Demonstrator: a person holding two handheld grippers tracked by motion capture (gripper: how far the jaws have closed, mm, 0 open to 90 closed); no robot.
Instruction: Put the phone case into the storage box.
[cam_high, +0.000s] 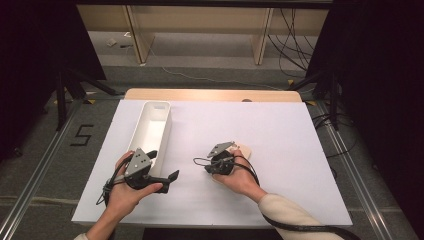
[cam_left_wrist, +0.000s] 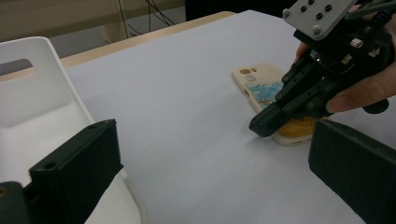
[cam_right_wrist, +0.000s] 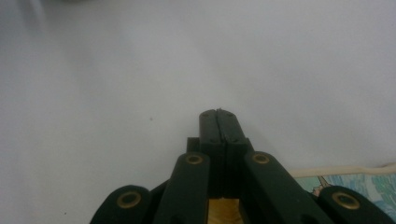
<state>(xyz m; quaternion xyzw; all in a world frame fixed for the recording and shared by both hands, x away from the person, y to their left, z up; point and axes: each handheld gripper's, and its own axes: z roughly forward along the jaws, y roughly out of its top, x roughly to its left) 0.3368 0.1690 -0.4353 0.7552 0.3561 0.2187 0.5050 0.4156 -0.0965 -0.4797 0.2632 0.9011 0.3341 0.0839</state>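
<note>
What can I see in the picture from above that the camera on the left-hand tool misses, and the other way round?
From above alone: the left gripper in the person's left hand, the full length of the white bin, the sleeve, the floor and the shelf legs behind the table.

From the left gripper view alone: the phone case's blue and yellow picture and camera holes, and the right gripper's shut jaws resting beside it.

Shared: the white table, the bin, the case and the right gripper.

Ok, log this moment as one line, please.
left gripper: open, beside white bin | right gripper: shut, tips at phone case edge | case flat on table
</note>
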